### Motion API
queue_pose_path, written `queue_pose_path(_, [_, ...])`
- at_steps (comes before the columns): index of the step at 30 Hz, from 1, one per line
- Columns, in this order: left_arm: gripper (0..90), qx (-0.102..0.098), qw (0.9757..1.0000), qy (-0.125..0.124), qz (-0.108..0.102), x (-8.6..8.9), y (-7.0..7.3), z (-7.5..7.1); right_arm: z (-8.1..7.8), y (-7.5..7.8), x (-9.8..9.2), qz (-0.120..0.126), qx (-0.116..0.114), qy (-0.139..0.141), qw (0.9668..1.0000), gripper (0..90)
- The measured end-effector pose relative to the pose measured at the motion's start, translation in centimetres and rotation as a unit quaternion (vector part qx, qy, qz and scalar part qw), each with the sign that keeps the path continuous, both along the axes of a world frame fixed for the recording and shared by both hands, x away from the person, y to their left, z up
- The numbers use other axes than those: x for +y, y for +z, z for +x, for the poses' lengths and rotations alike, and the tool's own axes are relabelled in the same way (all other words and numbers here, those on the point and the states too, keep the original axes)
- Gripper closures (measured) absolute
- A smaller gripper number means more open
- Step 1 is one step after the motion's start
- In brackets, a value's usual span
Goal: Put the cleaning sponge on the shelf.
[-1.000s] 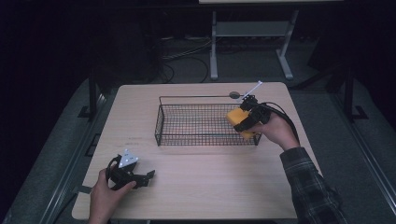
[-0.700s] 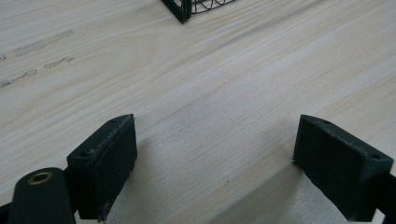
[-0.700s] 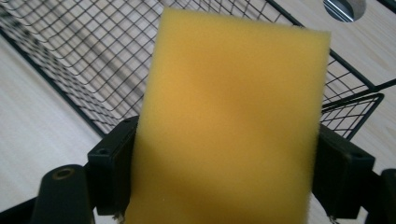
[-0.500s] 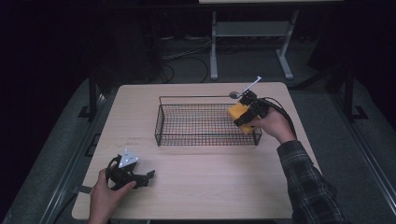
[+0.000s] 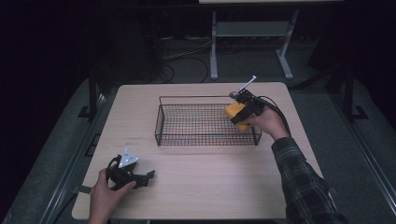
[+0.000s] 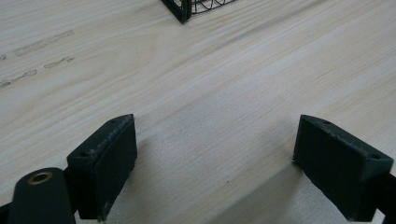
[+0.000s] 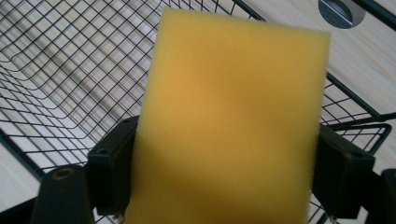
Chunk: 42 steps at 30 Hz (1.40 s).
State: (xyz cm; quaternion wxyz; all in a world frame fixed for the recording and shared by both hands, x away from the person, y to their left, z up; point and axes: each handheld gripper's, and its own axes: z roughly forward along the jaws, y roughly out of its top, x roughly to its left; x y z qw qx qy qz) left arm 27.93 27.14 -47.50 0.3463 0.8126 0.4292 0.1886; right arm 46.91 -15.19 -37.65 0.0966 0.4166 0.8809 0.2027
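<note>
A yellow sponge (image 7: 229,116) sits clamped between the two black jaws of my right gripper (image 7: 224,172), which is shut on it. In the high view that right gripper (image 5: 243,112) holds the sponge (image 5: 235,115) over the right end of a black wire basket (image 5: 187,139), just inside its rim. The basket's mesh (image 7: 60,70) lies right behind the sponge. My left gripper (image 5: 140,178) rests low on the table near the front left corner. Its jaws stand wide apart over bare wood (image 6: 219,140), so my left gripper (image 6: 215,158) is open with nothing between them.
The light wooden table (image 5: 201,186) has free room in front of the basket. A round metal disc (image 7: 338,10) lies in the tabletop beyond the basket's far right corner. A corner of the basket (image 6: 182,9) shows ahead of the left gripper. The surroundings are dark floor with a metal stand (image 5: 247,32).
My right hand has carried the sponge a little leftward and down, further over the basket's right end. The left hand has stayed where it was.
</note>
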Motion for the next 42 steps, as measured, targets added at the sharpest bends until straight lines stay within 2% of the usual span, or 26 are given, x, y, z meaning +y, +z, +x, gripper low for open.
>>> queue_pose_path(24, [12.6,0.0,1.0,0.0,0.0,0.0,0.0,0.0,0.5,-2.3,0.2,-0.004,0.024,-0.001,0.9997,18.8])
queue_pose_path(42, [12.6,0.0,1.0,0.0,0.0,0.0,0.0,0.0,0.4,-2.4,0.2,-0.005,0.029,-0.007,0.9995,13.4])
